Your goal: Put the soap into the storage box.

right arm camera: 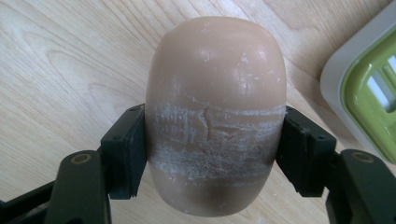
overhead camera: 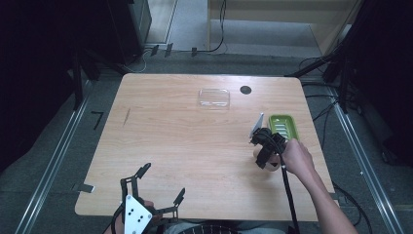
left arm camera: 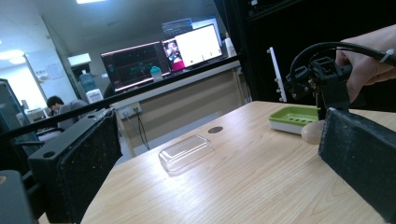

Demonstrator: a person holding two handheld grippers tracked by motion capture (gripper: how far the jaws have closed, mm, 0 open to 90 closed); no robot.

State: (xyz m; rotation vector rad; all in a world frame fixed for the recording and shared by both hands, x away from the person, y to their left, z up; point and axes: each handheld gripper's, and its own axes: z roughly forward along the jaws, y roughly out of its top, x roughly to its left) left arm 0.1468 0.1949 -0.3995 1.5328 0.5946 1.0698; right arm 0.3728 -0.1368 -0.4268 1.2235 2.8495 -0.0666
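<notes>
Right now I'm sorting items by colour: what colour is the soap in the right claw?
Pale beige-pink soap with a whitish scuffed band, clearest in the right gripper view.

Green soap dish (overhead camera: 281, 126) stands just beside the right tool (overhead camera: 267, 157); table's (overhead camera: 185, 146) middle lies open.

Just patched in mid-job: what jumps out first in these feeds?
The right gripper has its jaws clamped on a tan bar of soap, scuffed white where the pads press, just above the wooden table. Close beside it, near the table's right edge, sits a green soap dish. A clear plastic lid lies toward the far edge, while the left gripper waits open at the near edge.
</notes>
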